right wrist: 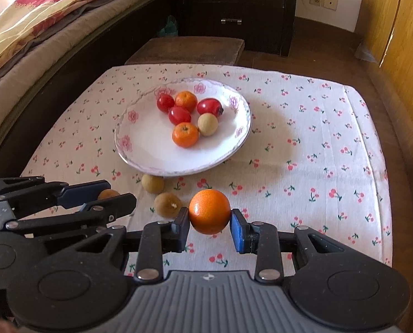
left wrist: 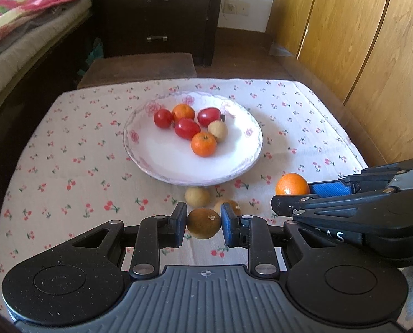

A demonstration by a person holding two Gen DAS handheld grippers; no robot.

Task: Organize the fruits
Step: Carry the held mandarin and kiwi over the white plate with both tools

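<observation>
nearest to us, our left hand-held gripper point(left wrist: 203, 226) is clamped on a brown round fruit point(left wrist: 203, 223), one pad pressing each side of it. our right hand-held gripper point(right wrist: 209, 222) is clamped the same way on a large orange point(right wrist: 209, 211), which sits squarely between its pads. the two tools are side by side, the right one reaching in from the edge of the left wrist view, the left one from the edge of the right wrist view.

just beyond the fingertips, two more brown fruits lie loose on the cherry-print cloth point(right wrist: 317, 149) that covers the worktop: a darker one point(right wrist: 167, 204) near the orange, and a paler one point(right wrist: 152, 183) close to the near rim of the plate.

further on stands the white flowered plate point(right wrist: 140, 144), and on it we count six pieces grouped toward its far side: two small oranges point(right wrist: 185, 134), three red tomato-like fruits point(right wrist: 179, 115) and one pale round fruit point(right wrist: 207, 124).

past the worktop we see a low brown stool point(right wrist: 190, 48), a bed point(right wrist: 40, 36) with a bright quilt on one side, a dark chest of drawers point(right wrist: 234, 5) against the wall, and wooden cupboard doors point(left wrist: 359, 33) on the other side.
</observation>
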